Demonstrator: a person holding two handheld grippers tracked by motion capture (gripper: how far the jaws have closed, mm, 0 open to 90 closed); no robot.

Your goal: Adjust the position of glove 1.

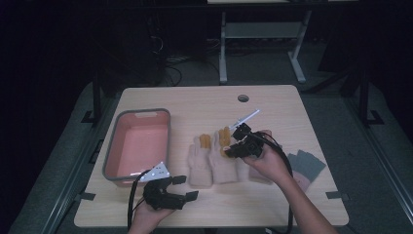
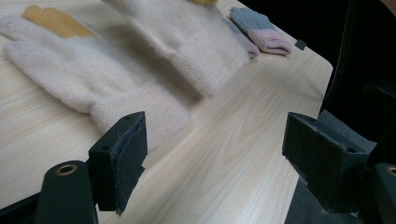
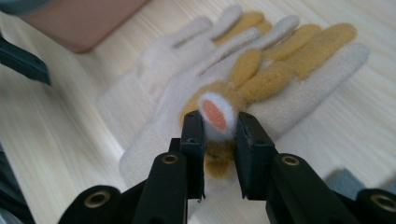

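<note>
1. While the left gripper is resting wide open near the table's front edge, the right gripper is hovering over the gloves beside the bin.
2. Left jaws are standing wide apart, nothing between, facing a glove cuff.
3. Right jaws are pinching a glove by its yellow-and-white thumb, narrowly closed.

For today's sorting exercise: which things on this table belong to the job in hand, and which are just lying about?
In the job:
right tool, shut on the glove
cream and yellow glove
its partner glove

Lying about:
pink bin
grey and pink gloves
left tool, open and holding nothing
</note>
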